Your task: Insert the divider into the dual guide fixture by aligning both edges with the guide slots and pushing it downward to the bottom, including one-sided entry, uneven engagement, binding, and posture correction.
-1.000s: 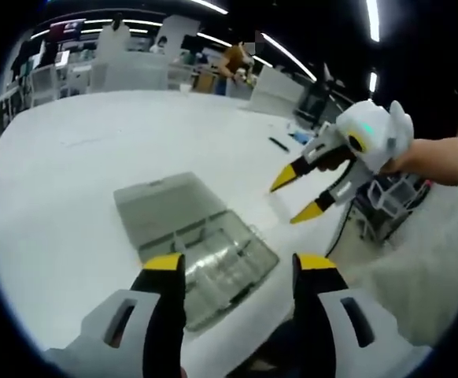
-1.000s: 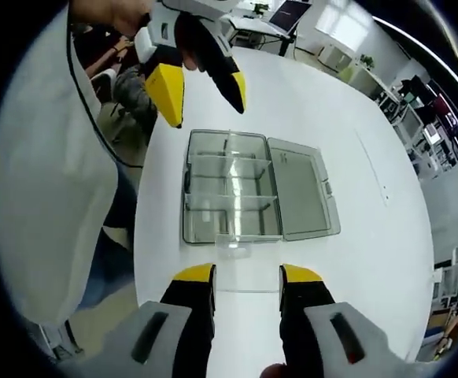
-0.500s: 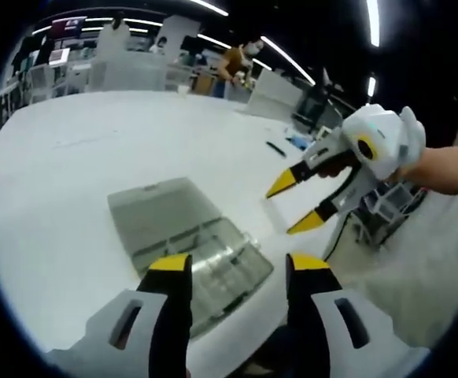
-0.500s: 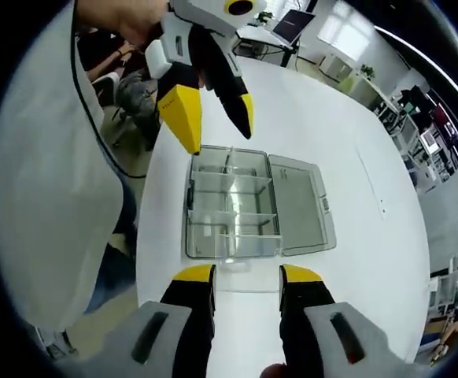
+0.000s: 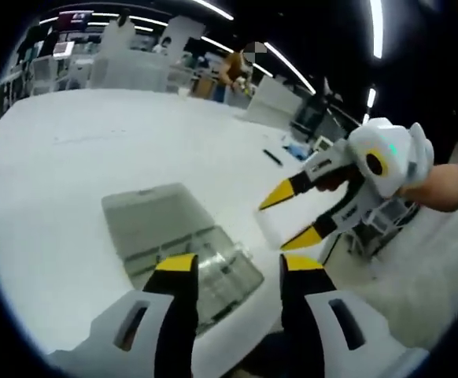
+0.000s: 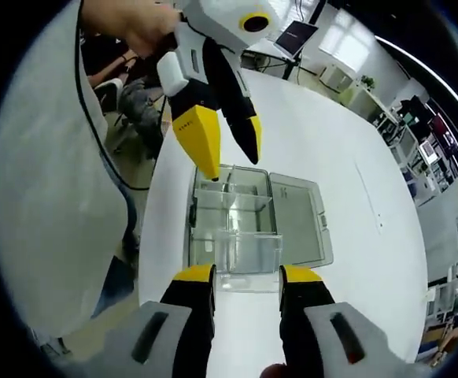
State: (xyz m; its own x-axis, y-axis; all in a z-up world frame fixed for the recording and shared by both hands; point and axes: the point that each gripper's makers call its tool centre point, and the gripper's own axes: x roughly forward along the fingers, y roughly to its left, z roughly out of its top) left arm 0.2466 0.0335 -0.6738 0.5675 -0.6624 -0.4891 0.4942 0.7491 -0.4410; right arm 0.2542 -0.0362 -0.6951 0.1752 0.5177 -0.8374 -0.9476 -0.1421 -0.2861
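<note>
- Divider: a clear flat sheet, held upright just ahead of your right gripper. Its lower edge runs between the two yellow tips. Whether the jaws actually pinch it cannot be told; they stand a little apart with the sheet at the tips.
- In the left gripper view the divider shows as a faint clear patch between the right gripper's yellow tips, which are spread apart there.
- Clear box: open, lying on the white table straight beyond the divider. Its tray is split by clear walls into compartments. The near wall of the tray sits just behind the divider; whether they touch cannot be told.
- Lid: folded flat on the table to the right of the tray, as seen from your right gripper.
- Your left gripper hangs above the far end of the tray, yellow tips pointing down, jaws apart, nothing between them.
- In the left gripper view, your left gripper sits above the near corner of the box, with the lid stretching away past the left jaw.
- Your hand grips the left tool at upper left; a white sleeve fills the left side.
- A laptop sits well beyond the box.
</note>
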